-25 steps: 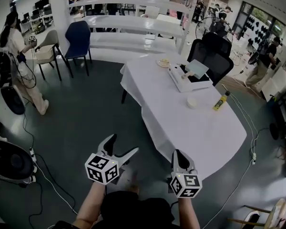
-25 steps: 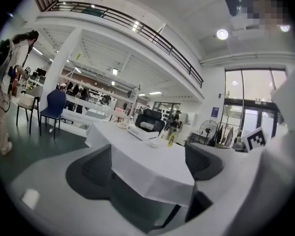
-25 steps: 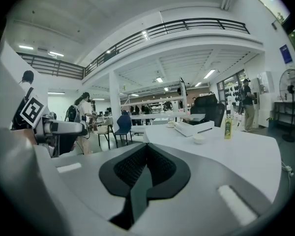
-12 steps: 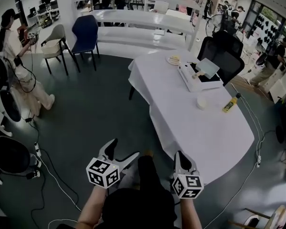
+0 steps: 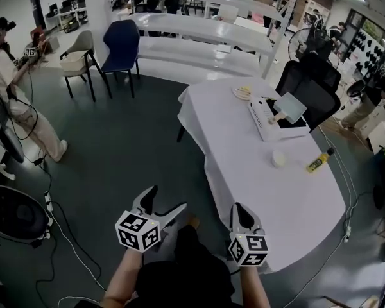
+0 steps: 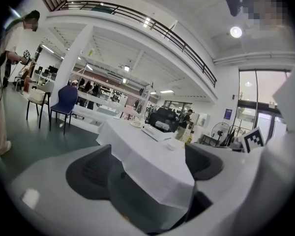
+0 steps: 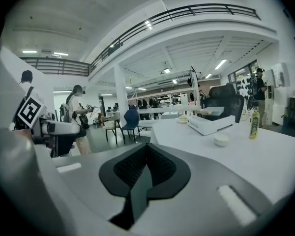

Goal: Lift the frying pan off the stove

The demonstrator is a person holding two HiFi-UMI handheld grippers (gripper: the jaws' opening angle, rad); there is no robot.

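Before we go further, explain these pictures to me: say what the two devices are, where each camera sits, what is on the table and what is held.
There is no robot: a person holds a two-jaw tool in each hand. The head view looks down from the person's head at the left gripper and right gripper; the other two views ride on those grippers. The table carries a white stove, a small bowl, a yellow bottle and a plate. The left jaws stand apart, the right jaws are together, and neither holds anything.
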